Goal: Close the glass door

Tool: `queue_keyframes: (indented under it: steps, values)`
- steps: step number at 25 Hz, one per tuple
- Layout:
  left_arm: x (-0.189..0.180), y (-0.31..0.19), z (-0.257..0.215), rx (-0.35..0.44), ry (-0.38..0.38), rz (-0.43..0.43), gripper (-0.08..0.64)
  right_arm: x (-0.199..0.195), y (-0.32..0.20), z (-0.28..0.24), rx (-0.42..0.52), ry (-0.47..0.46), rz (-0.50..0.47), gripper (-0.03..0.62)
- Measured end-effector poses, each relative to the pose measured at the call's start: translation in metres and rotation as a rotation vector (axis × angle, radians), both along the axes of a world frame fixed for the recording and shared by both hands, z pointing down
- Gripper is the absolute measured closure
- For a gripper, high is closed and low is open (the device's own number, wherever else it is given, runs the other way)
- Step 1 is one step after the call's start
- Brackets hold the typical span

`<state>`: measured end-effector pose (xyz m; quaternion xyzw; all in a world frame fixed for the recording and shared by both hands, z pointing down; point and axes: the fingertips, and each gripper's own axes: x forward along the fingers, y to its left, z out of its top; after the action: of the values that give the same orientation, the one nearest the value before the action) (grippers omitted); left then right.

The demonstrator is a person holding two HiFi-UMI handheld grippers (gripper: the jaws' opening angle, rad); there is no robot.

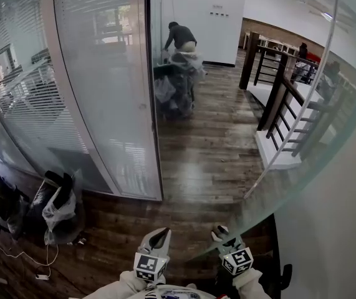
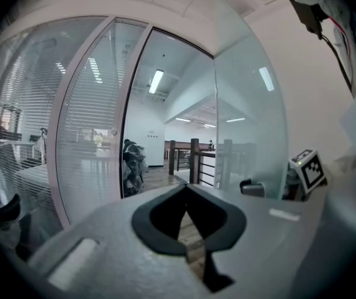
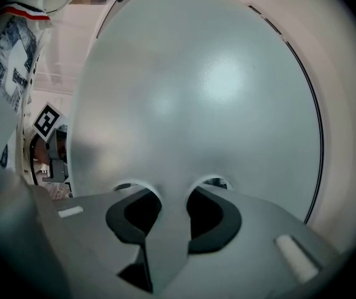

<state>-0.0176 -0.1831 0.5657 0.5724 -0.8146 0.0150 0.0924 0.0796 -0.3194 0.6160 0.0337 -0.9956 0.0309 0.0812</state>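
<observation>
One grip is all that the step in hand seems to call for. The door (image 1: 327, 217), standing open from 1 to 5 o'clock in the head view, is to be swung by its free edge toward the frame (image 1: 154, 104) at 11 o'clock. The swing is best made slowly and along the door's own arc, so that the glass is not twisted between the pads. The clamp should be held firm but not tightened, since smooth glass can slip. The edge should be let go just short of the frame, so that no jaw is pinched there. The left gripper (image 1: 160, 234) is best held out of the doorway. The right gripper (image 1: 222, 234), at 6 o'clock, is clenched on the door's edge. In its own view the frosted door is seen running down between the two jaws, a pad against each face, and filling the picture from 10 to 3 o'clock. The left gripper's jaws are closed tip to tip on nothing, and the door is seen at 2 o'clock of them, apart.
</observation>
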Motion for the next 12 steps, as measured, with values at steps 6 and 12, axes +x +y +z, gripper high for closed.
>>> queue_keyframes:
  steps: [6, 12]
  values:
    - [-0.020, 0.008, 0.001, 0.006, 0.003, 0.014, 0.557, -0.023, -0.001, 0.003, -0.001, -0.003, 0.024, 0.474]
    - [-0.041, 0.018, 0.000, 0.016, -0.003, 0.035, 0.557, -0.050, -0.003, 0.001, 0.001, -0.005, 0.060, 0.474]
